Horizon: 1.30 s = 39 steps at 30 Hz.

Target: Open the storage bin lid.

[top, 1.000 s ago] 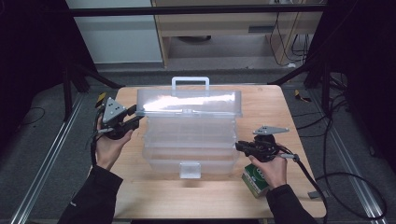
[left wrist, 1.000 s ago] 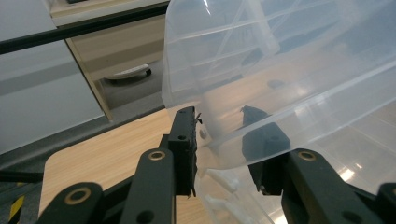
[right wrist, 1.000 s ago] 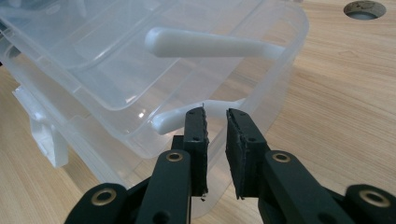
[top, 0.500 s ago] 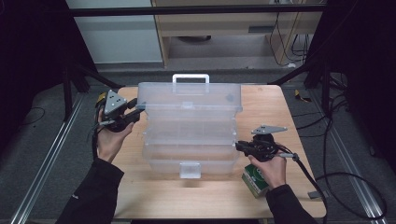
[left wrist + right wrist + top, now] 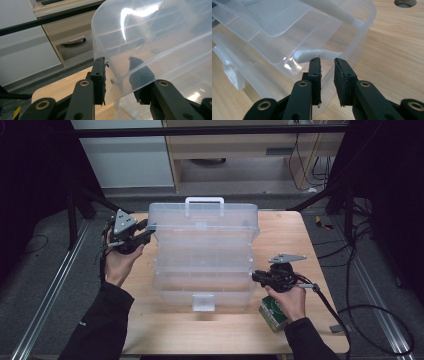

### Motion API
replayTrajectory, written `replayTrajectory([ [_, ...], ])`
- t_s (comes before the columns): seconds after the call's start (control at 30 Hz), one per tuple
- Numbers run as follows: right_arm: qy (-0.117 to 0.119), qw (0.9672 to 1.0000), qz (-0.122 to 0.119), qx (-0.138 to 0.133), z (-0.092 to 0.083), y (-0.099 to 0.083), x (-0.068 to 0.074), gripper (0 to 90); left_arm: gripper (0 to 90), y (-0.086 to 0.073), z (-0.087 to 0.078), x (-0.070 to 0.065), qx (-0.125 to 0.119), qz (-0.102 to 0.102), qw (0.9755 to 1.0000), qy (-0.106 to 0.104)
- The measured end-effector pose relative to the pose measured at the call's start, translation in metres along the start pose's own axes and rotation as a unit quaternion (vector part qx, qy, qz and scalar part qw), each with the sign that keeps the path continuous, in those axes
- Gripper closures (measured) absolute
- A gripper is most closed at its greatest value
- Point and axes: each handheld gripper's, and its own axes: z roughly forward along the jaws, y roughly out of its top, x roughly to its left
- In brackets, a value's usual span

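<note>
High view: my left claw point(image 5: 146, 231) grips the lid point(image 5: 205, 215) corner of the clear box point(image 5: 202, 270); box long axis runs crosswise, between both claws.
Left gripper view: jaws straddle the lid edge point(image 5: 110, 72), clamped.
Right gripper view: right claw point(image 5: 327, 62) jaws apart astride the box rim point(image 5: 359, 37); I cannot tell contact.

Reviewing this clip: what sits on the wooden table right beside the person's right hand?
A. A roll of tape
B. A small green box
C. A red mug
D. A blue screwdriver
B: a small green box lies on the wooden table near its front edge, just under the right hand.
</note>
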Motion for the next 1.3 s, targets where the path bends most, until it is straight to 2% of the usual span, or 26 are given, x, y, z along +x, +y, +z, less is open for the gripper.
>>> replayTrajectory([
  [0.43, 0.0, 1.0, 0.006, 0.003, 0.001, 0.001, -0.002, 72.3, 68.0, 0.008, 0.008, 0.004, 0.005, -0.001, 0.9999, 0.009],
  [0.73, -0.004, 0.9999, 0.007, 0.007, 0.002, 0.002, -0.002, 69.6, 71.9, 0.013, 0.014, 0.005, 0.013, 0.002, 0.9996, 0.024],
  [1.13, -0.007, 0.9999, 0.004, 0.015, 0.005, 0.002, -0.001, 69.4, 73.8, 0.014, 0.022, 0.01, 0.006, -0.016, 0.9996, 0.022],
  [1.3, -0.006, 0.9998, 0.004, 0.017, 0.005, 0.003, -0.001, 69.8, 74.1, 0.018, 0.025, 0.012, 0.011, -0.018, 0.9995, 0.023],
])
